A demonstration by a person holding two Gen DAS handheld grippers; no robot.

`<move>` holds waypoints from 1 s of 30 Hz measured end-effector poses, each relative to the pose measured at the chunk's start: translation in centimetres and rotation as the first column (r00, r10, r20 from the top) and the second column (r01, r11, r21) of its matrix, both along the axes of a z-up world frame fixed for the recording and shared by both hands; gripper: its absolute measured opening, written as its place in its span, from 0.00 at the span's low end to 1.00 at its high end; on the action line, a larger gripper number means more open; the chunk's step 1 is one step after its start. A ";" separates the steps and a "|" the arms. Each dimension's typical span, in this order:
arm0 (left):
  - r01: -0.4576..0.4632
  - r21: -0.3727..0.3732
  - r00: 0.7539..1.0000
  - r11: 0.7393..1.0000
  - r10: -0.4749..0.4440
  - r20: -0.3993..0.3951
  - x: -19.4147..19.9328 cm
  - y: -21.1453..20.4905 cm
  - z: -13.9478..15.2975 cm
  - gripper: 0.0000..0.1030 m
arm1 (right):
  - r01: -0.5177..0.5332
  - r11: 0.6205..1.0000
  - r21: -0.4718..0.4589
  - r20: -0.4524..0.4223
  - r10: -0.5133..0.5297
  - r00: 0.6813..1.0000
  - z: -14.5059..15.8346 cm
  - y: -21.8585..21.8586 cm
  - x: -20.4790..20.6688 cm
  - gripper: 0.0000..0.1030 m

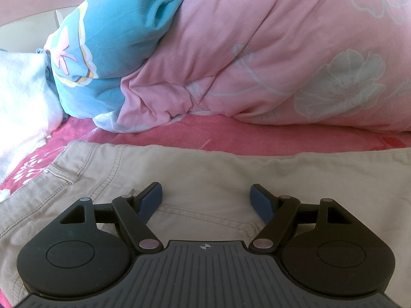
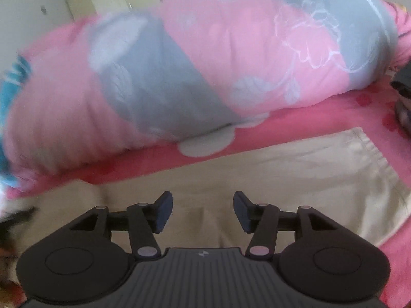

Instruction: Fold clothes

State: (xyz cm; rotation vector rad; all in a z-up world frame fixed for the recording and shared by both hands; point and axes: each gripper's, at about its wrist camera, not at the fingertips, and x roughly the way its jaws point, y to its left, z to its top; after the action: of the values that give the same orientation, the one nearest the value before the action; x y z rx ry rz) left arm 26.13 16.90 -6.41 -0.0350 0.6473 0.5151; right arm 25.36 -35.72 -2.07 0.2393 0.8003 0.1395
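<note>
Beige trousers [image 1: 205,174] lie flat on a red floral bed sheet [image 1: 231,133]. In the left wrist view their waistband with a belt loop [image 1: 61,175] is at the left, and my left gripper [image 1: 206,197] hovers open just over the seat area, with nothing between its blue pads. In the right wrist view, which is blurred, the trouser leg [image 2: 295,174] runs to a hem at the right. My right gripper [image 2: 203,210] is open above that leg, holding nothing.
A bulky pink and blue quilt [image 1: 244,51] is piled along the far side of the bed, close behind the trousers. White fluffy fabric [image 1: 23,95] sits at the far left. A dark object [image 2: 403,97] lies at the right edge of the sheet.
</note>
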 end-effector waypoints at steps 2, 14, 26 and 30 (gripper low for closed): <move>0.001 0.001 1.000 1.000 -0.001 0.001 0.0 0.0 0.0 0.74 | -0.031 0.998 -0.048 -0.052 0.029 0.998 -0.8 0.9 1.5 0.48; 0.001 0.004 1.000 1.000 -0.001 0.003 -0.1 0.0 -0.1 0.75 | 0.001 0.966 -0.259 0.093 0.024 0.995 2.4 2.2 -0.8 0.05; 0.001 0.003 1.000 1.000 -0.001 0.002 0.0 0.0 -0.1 0.75 | 0.019 0.942 -0.335 0.160 0.037 0.986 4.9 1.7 2.2 0.05; 0.000 0.004 1.000 1.000 0.000 0.002 0.0 -0.1 -0.1 0.75 | 0.010 0.938 -0.348 0.148 0.044 0.988 4.7 1.5 3.9 0.05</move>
State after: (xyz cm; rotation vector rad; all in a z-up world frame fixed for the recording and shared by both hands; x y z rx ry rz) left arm 26.15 16.83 -6.48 -0.0321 0.6446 0.5161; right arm 29.29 -34.19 2.63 -0.1130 0.6604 0.0298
